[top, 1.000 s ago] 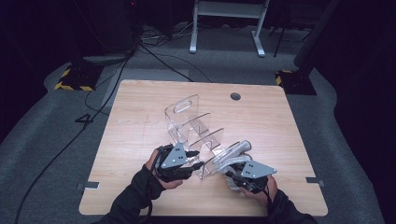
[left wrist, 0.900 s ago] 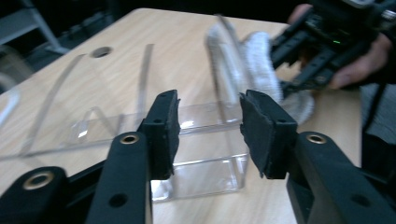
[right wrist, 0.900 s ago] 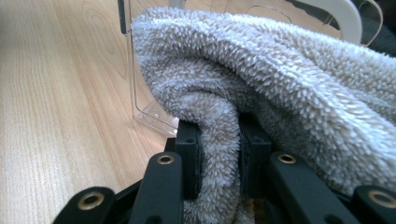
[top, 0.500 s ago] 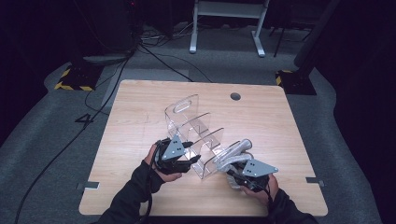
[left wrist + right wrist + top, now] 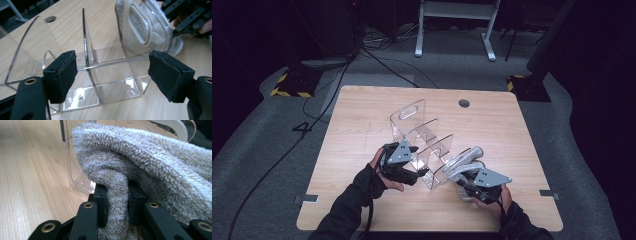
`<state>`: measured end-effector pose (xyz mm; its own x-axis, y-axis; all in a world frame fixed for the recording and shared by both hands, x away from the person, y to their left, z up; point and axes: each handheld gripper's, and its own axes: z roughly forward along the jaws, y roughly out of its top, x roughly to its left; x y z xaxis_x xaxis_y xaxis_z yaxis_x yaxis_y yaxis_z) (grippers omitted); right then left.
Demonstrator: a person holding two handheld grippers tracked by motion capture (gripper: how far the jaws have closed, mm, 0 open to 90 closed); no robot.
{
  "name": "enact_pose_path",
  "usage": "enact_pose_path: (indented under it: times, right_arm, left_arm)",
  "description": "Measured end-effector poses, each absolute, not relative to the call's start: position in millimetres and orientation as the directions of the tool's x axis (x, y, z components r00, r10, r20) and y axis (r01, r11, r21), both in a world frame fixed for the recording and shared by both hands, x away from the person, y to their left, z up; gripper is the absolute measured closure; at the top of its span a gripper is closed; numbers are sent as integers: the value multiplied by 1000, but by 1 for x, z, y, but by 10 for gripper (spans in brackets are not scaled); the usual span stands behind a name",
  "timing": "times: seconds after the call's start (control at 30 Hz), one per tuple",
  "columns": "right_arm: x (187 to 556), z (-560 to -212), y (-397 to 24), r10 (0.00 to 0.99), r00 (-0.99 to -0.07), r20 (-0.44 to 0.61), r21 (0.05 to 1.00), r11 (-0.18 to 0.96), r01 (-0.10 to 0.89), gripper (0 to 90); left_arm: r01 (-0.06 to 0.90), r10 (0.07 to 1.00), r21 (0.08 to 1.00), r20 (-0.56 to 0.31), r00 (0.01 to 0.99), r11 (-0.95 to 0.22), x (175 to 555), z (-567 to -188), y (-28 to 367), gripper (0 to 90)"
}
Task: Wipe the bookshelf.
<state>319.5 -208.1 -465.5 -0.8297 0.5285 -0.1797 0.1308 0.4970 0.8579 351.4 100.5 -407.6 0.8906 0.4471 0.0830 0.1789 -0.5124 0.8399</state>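
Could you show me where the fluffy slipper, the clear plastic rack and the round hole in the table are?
fluffy slipper (image 5: 150, 155), right gripper view, on its fuzzy grey upper.
clear plastic rack (image 5: 117, 87), left gripper view, on its see-through base wall near the table.
round hole (image 5: 464, 103), high view, on the dark opening near the table's far edge.

Fluffy slipper (image 5: 150, 165) cut off by right frame edge in right gripper view; clear rack (image 5: 80, 180) behind mostly hidden, perhaps touching.
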Motion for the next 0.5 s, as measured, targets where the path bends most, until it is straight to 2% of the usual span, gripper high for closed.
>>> enact_pose_path:
  times: [0.2, 0.33, 0.43, 0.5]
  right_arm:
    - [320, -465, -210, 534, -828, -173, 859, 493, 138, 740]
    - [320, -465, -210, 534, -827, -174, 858, 495, 139, 740]
    - [320, -465, -210, 535, -826, -175, 857, 496, 139, 740]
    - [320, -465, -209, 539, -823, -179, 856, 497, 139, 740]
  left_arm:
    - [218, 463, 819, 65, 884, -531, 343, -420, 110, 234]
    - [301, 500, 753, 43, 865, -585, 343, -458, 109, 232]
    - [333, 509, 749, 6, 861, -573, 350, -468, 104, 262]
    - [339, 520, 741, 15, 854, -579, 356, -476, 93, 313]
